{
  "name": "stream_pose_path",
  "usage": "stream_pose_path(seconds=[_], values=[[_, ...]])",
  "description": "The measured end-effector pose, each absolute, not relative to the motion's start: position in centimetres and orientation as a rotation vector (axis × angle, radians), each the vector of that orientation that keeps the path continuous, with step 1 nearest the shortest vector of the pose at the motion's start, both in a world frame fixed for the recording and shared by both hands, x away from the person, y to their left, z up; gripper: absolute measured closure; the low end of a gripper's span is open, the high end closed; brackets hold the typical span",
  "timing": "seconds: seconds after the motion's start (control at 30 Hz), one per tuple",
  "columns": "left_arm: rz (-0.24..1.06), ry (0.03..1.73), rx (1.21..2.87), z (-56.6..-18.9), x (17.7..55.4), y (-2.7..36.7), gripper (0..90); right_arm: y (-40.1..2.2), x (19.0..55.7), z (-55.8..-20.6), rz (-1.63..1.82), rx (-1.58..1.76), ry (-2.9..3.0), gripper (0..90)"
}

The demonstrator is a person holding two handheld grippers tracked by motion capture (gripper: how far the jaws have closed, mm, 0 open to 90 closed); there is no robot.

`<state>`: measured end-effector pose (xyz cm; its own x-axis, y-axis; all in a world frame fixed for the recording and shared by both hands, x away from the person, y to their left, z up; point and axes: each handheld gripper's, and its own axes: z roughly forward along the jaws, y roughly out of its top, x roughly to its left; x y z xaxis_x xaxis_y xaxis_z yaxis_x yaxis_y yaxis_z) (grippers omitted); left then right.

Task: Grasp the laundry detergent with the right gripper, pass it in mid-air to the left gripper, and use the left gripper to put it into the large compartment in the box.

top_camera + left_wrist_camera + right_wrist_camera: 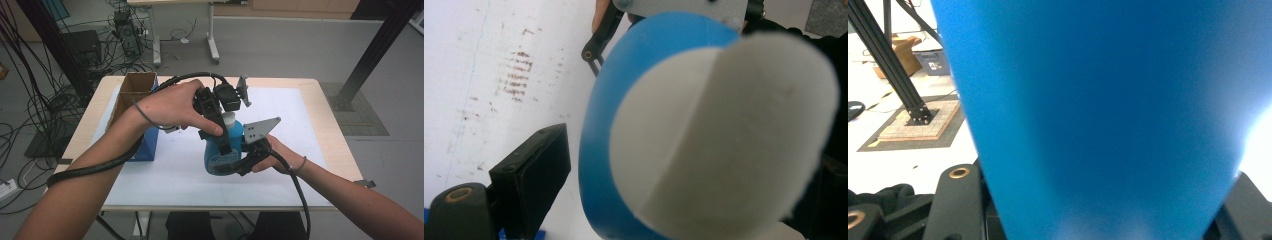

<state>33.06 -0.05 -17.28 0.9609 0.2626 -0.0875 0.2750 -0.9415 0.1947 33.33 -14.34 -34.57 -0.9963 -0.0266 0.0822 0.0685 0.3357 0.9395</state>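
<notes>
blue bottle held above table mid-front. right gripper clamps its body; left gripper jaws wide around white cap, one pad clear. risk: cap twist swivels bottle, slips from right grip.

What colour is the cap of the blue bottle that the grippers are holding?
White. The cap of the blue bottle shows best in the left gripper view, close to the camera.

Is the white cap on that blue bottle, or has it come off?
On. The white cap sits on the blue bottle, seen close up in the left gripper view, with the left tongs around it.
</notes>
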Motion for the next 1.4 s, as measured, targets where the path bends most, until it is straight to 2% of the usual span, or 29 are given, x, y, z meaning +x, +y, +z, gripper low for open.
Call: stream_pose_path(seconds=[1.4], values=[[-0.073, 0.417, 2.907, -17.05, 33.03, 0.16, 10.7, -14.41, 33.3, -34.28, -1.77, -0.032, -2.509, 39.7]])
